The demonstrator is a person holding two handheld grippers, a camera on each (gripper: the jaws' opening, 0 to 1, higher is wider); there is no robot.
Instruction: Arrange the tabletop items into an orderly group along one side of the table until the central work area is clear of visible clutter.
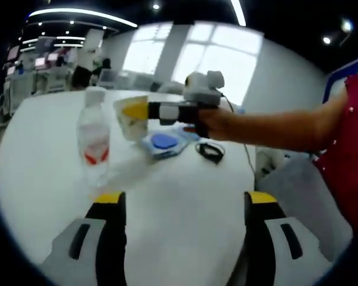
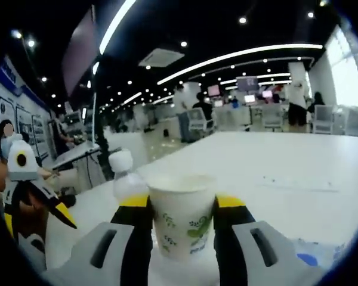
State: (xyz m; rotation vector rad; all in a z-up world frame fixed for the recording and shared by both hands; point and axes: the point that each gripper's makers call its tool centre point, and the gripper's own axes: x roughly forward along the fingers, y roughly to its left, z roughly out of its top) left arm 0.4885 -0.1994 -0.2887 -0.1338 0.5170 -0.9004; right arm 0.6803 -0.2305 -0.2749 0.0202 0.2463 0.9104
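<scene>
Right tongs (image 2: 180, 205): your two yellow-tipped jaws are closed against the sides of the paper cup (image 2: 182, 214), one on each flank; in the left gripper view the same tongs (image 1: 144, 111) reach in from the right, carrying the cup (image 1: 131, 117) clear of the table (image 1: 185, 208).
Left tongs (image 1: 185, 199): jaws spread wide apart with nothing between them, low over bare table in the foreground.
Key relation: the water bottle (image 1: 93, 140) stands upright just ahead and to the left of your left tongs' left jaw; its long axis is vertical, so the approach is from the side. Your left tongs are the nearer to it.
Bottle and cup: in the right gripper view the bottle (image 2: 124, 176) rises just behind and left of the held cup, near but whether touching cannot be told.
Cup, appearance: white paper, green leaf print, open mouth up, roughly upright in the jaws.
Bottle, appearance: clear plastic, white cap, red-marked label.
Other items: a blue-topped flat object (image 1: 164, 143) and a dark cable loop (image 1: 210, 151) lie on the table beyond the cup.
Judgement: the cup is not yet set down; the bottle looks light and easy to tip.
</scene>
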